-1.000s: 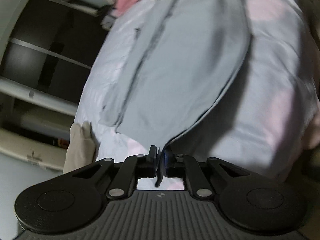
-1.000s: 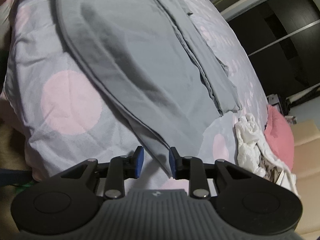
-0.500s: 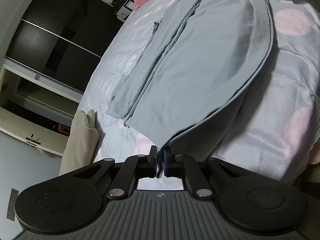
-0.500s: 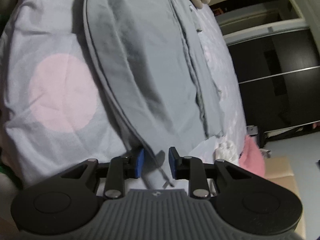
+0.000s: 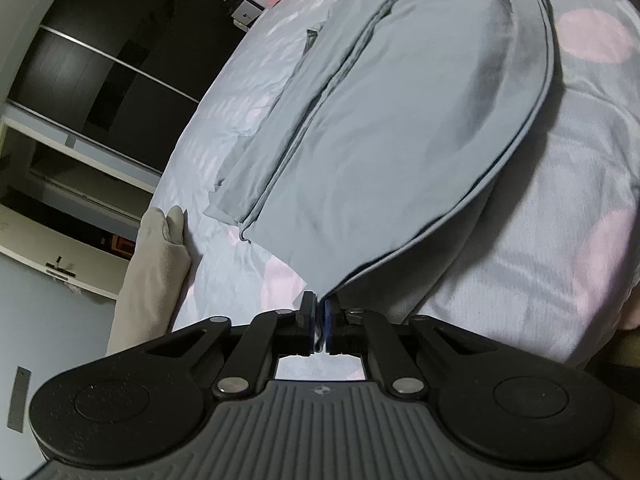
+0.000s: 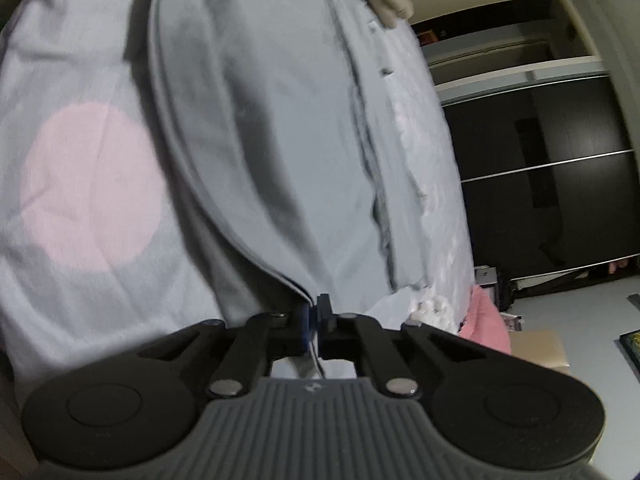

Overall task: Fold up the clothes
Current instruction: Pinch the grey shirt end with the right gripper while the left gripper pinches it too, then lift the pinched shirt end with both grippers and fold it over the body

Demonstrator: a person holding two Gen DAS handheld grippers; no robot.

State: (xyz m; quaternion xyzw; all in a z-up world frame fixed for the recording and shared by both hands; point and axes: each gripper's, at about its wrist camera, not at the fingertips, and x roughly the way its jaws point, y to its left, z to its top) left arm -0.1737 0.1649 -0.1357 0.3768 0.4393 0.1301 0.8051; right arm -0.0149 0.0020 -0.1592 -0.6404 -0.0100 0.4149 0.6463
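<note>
Honestly there's nothing you can read anywhere here. No words, brand names or numbers on anything. The closest thing is a tiny round emblem stamped on the ribbed grey body of the left gripper [image 5: 319, 322], and the same little mark on the right gripper [image 6: 314, 322], but both are too small to make out. There's also a dark smudge on the cream cabinet front [image 5: 60, 270] that could be a label or a handle, can't tell.
</note>
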